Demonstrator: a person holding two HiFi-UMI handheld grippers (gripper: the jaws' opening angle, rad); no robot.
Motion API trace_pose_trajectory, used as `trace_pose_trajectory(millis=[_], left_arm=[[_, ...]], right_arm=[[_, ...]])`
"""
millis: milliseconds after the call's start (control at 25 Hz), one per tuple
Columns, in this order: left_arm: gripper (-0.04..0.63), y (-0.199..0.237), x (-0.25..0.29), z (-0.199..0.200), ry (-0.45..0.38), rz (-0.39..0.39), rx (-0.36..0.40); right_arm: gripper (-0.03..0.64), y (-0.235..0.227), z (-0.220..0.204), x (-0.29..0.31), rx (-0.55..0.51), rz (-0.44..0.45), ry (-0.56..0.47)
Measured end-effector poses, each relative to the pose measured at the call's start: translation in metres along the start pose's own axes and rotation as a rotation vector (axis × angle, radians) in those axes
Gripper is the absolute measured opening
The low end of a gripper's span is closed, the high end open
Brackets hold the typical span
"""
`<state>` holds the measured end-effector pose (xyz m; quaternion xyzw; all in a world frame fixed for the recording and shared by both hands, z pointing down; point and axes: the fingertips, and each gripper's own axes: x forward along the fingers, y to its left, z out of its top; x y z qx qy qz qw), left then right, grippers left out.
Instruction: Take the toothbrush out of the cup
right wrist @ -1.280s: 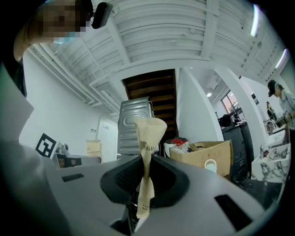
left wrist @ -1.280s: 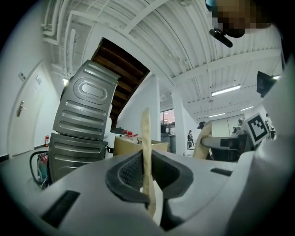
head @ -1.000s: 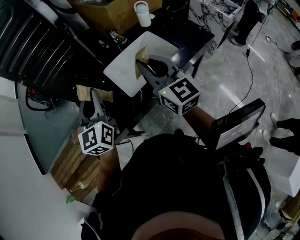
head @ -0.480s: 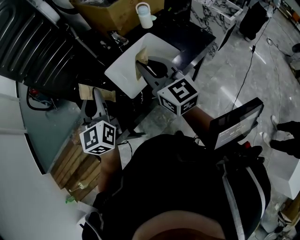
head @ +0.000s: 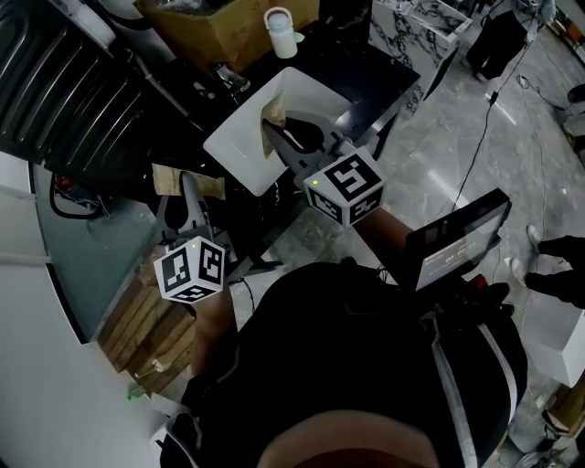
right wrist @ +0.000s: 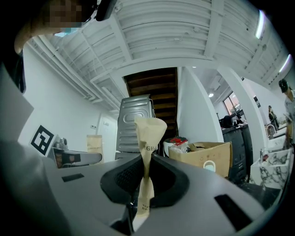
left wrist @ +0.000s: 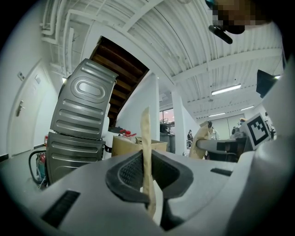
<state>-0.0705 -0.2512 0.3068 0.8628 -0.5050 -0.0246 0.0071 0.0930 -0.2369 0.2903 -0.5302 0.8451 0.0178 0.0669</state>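
Left gripper [left wrist: 146,171] clamped on a tan paper strip [left wrist: 146,133] standing upright, right gripper [right wrist: 146,174] pinching a printed tan wrapper [right wrist: 150,131], long axis upright, white cup [head: 279,28] upright by the tabletop's [head: 366,66] far edge.

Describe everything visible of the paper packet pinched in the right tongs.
The paper packet is tan, kraft-looking, flat and narrow, with dark printed letters. It stands upright, squeezed to a waist where the right tongs are shut on it, flaring wider above, its lower end showing below the grip. In the head view it is held above a white tray.
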Motion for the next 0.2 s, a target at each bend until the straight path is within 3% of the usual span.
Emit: trace_pose_trajectory(millis=[200], left_arm=[[0.029,-0.0014,0.0024,0.0001,-0.004,-0.008,-0.002]], right_arm=[[0.044,-0.0045,-0.0008,0.0,-0.005,-0.009,0.003]])
